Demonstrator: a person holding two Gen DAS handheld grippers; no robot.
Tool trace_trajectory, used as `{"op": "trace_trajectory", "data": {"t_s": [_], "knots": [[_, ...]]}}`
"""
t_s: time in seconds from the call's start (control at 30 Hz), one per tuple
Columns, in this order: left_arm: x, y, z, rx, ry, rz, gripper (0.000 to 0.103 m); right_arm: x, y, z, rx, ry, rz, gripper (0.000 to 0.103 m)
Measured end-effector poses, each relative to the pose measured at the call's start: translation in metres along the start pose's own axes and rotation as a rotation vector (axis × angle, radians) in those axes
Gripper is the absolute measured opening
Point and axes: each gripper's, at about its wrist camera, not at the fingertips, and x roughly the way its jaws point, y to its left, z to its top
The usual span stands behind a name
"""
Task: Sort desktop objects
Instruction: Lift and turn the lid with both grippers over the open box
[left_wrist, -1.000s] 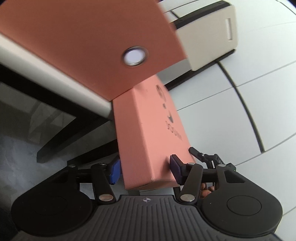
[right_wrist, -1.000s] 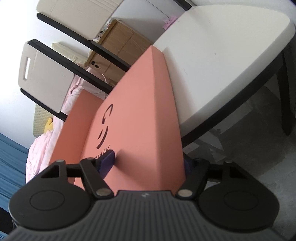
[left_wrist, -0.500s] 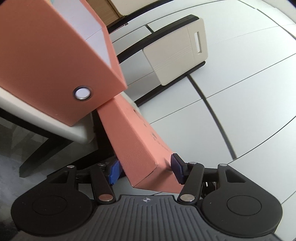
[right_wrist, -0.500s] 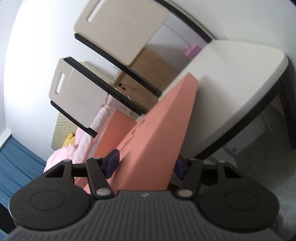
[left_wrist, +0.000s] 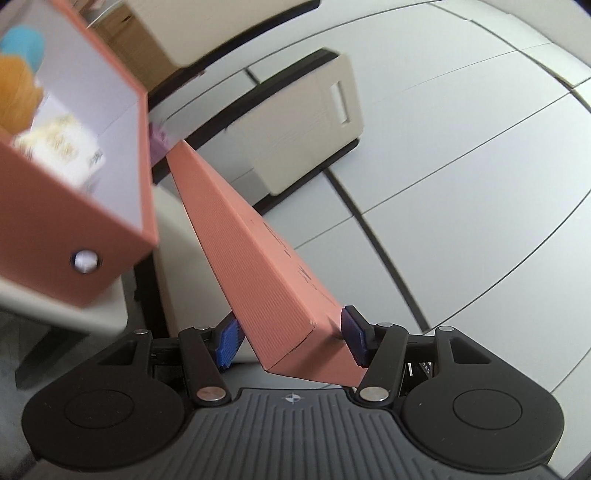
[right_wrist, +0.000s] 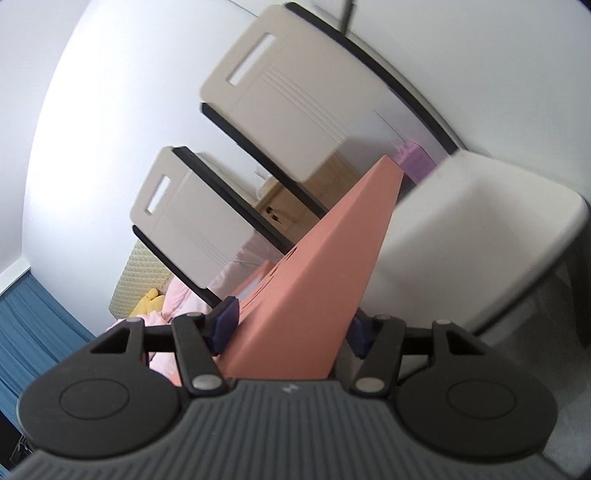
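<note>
Inside, the open box (left_wrist: 110, 229) holds blurred items, while both claws clamp its lid (left_wrist: 266, 266).

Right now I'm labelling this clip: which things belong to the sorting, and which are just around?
Belonging:
salmon lid, held by left gripper and right gripper
open salmon box with items inside

Just around:
white table
beige chairs

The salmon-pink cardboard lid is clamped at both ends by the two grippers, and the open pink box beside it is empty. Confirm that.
Not quite. The salmon-pink cardboard lid is clamped by the left gripper and the right gripper, but the open pink box is not empty: the left wrist view shows an orange plush thing, something blue and a pale packet inside.
</note>
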Motion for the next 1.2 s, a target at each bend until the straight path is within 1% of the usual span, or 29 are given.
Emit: {"op": "trace_trajectory", "data": {"t_s": [0.07, 0.2, 0.33, 0.47, 0.57, 0.7, 0.83, 0.93, 1.07, 1.2], "knots": [[-0.006, -0.005, 0.010, 0.012, -0.023, 0.000, 0.062, 0.010, 0.010, 0.007, -0.013, -0.005, 0.022, 0.061], [-0.023, -0.011, 0.030, 0.026, -0.087, 0.028, 0.062, 0.040, 0.026, 0.014, -0.022, 0.010, 0.066, 0.061], [-0.050, -0.011, 0.046, 0.045, -0.175, 0.064, 0.062, 0.081, 0.042, 0.016, -0.027, 0.045, 0.123, 0.061], [-0.083, 0.000, 0.060, 0.047, -0.259, 0.084, 0.062, 0.128, 0.059, 0.013, -0.041, 0.084, 0.185, 0.061], [-0.100, 0.010, 0.070, 0.037, -0.316, 0.121, 0.062, 0.168, 0.068, 0.006, -0.042, 0.113, 0.219, 0.061], [-0.117, 0.026, 0.081, 0.027, -0.373, 0.182, 0.062, 0.218, 0.069, -0.010, -0.030, 0.168, 0.248, 0.061], [-0.123, 0.046, 0.087, 0.001, -0.401, 0.224, 0.061, 0.259, 0.064, -0.025, -0.016, 0.211, 0.260, 0.061], [-0.124, 0.059, 0.087, -0.017, -0.404, 0.260, 0.061, 0.276, 0.057, -0.033, -0.020, 0.231, 0.258, 0.061], [-0.124, 0.069, 0.086, -0.024, -0.407, 0.295, 0.061, 0.283, 0.051, -0.040, -0.046, 0.231, 0.269, 0.061], [-0.124, 0.071, 0.083, -0.017, -0.415, 0.319, 0.062, 0.284, 0.049, -0.047, -0.061, 0.220, 0.274, 0.061]]}}
